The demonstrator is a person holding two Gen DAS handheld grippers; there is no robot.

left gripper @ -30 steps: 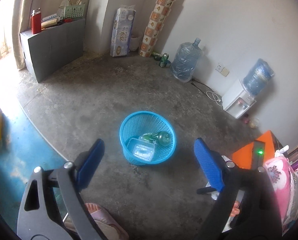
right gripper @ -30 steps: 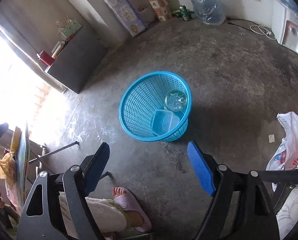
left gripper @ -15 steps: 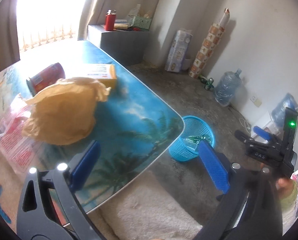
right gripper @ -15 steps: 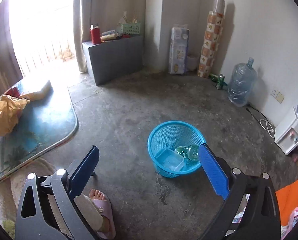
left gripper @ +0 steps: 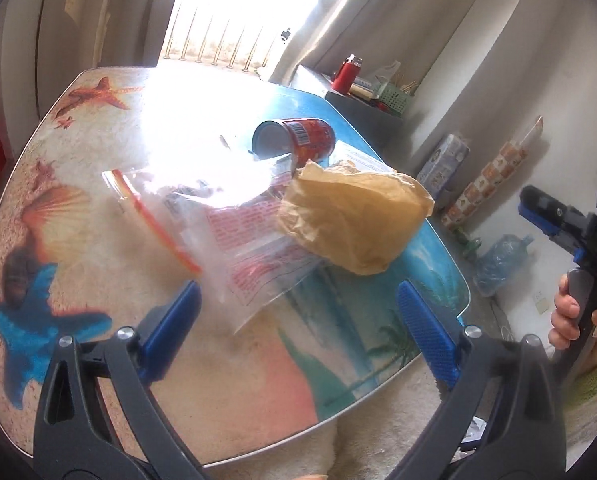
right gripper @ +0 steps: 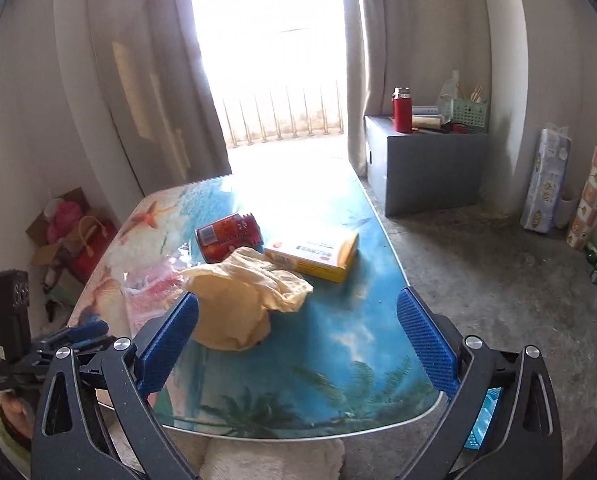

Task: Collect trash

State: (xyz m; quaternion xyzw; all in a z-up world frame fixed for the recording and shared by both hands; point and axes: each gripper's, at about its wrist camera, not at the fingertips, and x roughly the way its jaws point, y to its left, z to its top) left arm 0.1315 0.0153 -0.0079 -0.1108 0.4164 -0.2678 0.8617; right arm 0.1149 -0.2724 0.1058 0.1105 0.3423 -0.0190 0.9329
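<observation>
Glare whitens table (left gripper: 98, 208) far end; paper bag (left gripper: 354, 220) hides box.

Near edge of the beach-print glass table (right gripper: 338, 360) open; middle crowded.
A crumpled tan paper bag (left gripper: 354, 220), clear zip bag with red strip (left gripper: 218, 232), tipped red can (left gripper: 298, 140) and yellow carton (right gripper: 314, 254) block the centre; the right corner lies bare.

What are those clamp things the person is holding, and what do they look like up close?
Two handheld grippers. Each, like the left gripper and right gripper, has black plastic arms with triangular cut-outs and silver bolts, ending in two flat blue fingers with a dotted, grippy texture. The right one, seen from the side, has a black pistol-style handle. The person wears a fuzzy green sleeve.
</observation>
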